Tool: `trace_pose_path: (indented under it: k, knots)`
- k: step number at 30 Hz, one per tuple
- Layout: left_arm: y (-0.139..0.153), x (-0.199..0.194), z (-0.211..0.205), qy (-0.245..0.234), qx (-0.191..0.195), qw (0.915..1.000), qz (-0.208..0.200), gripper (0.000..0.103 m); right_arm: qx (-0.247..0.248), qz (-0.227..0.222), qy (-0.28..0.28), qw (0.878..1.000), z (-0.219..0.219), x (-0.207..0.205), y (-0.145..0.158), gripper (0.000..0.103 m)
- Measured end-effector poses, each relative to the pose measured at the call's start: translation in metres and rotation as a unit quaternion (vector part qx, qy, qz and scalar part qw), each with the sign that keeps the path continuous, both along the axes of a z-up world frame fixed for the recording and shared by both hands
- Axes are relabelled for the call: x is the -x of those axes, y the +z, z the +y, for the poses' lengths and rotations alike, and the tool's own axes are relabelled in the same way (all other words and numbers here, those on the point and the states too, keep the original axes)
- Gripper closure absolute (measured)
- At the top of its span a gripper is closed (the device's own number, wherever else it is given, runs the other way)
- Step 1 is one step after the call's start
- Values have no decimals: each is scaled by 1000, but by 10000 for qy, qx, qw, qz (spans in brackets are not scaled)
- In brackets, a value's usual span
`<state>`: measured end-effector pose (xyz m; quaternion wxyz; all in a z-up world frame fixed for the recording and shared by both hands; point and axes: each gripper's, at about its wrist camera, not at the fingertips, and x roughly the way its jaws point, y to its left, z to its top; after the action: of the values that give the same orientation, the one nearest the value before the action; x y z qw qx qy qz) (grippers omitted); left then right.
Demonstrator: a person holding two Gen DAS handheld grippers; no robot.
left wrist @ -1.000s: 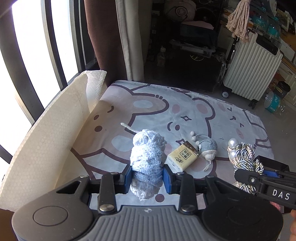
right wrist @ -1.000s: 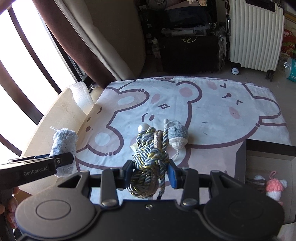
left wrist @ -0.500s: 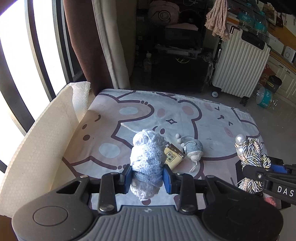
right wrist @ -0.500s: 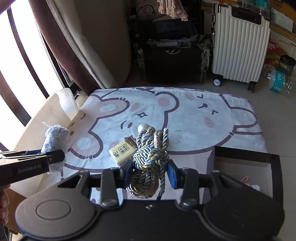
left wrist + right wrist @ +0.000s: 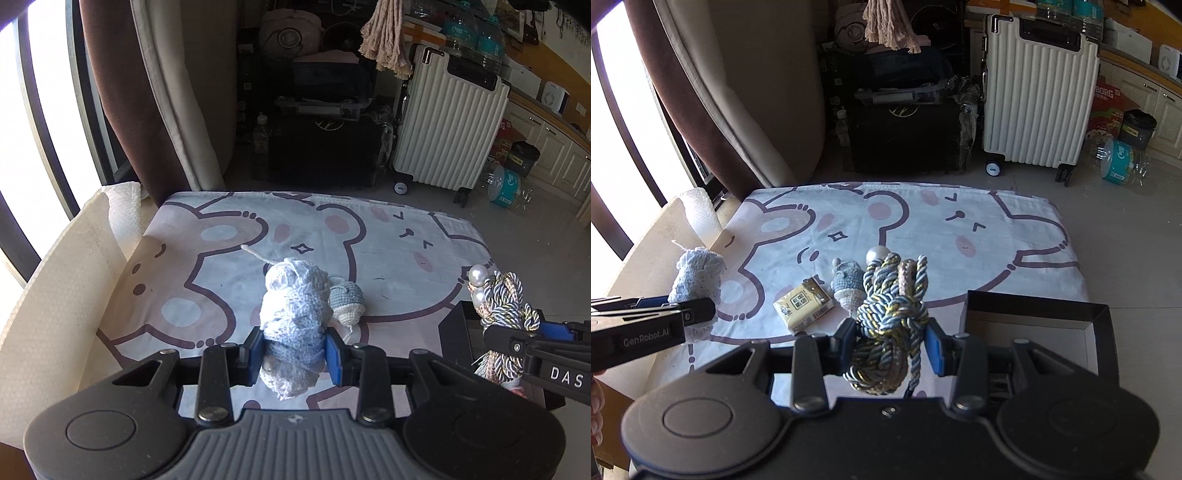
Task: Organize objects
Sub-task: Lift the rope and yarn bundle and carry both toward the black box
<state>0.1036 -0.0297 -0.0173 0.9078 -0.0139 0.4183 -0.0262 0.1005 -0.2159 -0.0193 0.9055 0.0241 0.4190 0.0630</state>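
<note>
A: What is seen around the grippers?

B: A bear-print cloth (image 5: 960, 229) is spread on the surface. On it, a yellow packet (image 5: 803, 304) lies at 9 o'clock of a small crocheted mouse (image 5: 847, 284), just beside it. A black box (image 5: 1034, 314) is seen at 3 o'clock, a white suitcase (image 5: 1039, 107) at 12.

A: Held items?

B: A pale blue crochet bundle (image 5: 293, 314) is clamped by the left gripper (image 5: 294, 350). A blue-gold twisted cord (image 5: 892, 325), pearl-tipped, is pinched by the right gripper (image 5: 891, 345). Both are held above the cloth.
</note>
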Motion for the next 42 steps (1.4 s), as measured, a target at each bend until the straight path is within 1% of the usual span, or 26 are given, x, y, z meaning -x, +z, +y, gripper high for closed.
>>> trace_pose_path:
  k: [6,11,18,22,29,35,39,42]
  knots:
    - [1,-1,-27,-237,155,9996,-62,67,56,-97,-49,9999,-19,6,4,62]
    - [-1,-3,-50,-447,286,9986,-73,67,96,-170,-228,9995,-45,10,7,62]
    - [-7,-8,-78,-707,508,9962,-7,67,83,-188,-546,9983,-85,15,4,62]
    - [-13,-13,-93,-844,711,9939,71,67,223,-157,-675,9973,-103,16,-1,62]
    - [-26,-21,-118,-1114,995,9885,233,67,469,100,-883,9949,-129,15,-19,62]
    - [-40,-31,-133,-1260,1302,9824,458,67,785,415,-896,9920,-144,11,-41,62]
    - [-49,-37,-140,-1271,1368,9809,548,67,961,663,-880,9893,-153,9,-59,62]
    - [-57,-43,-145,-1271,1420,9797,629,67,992,810,-797,9886,-158,8,-71,62]
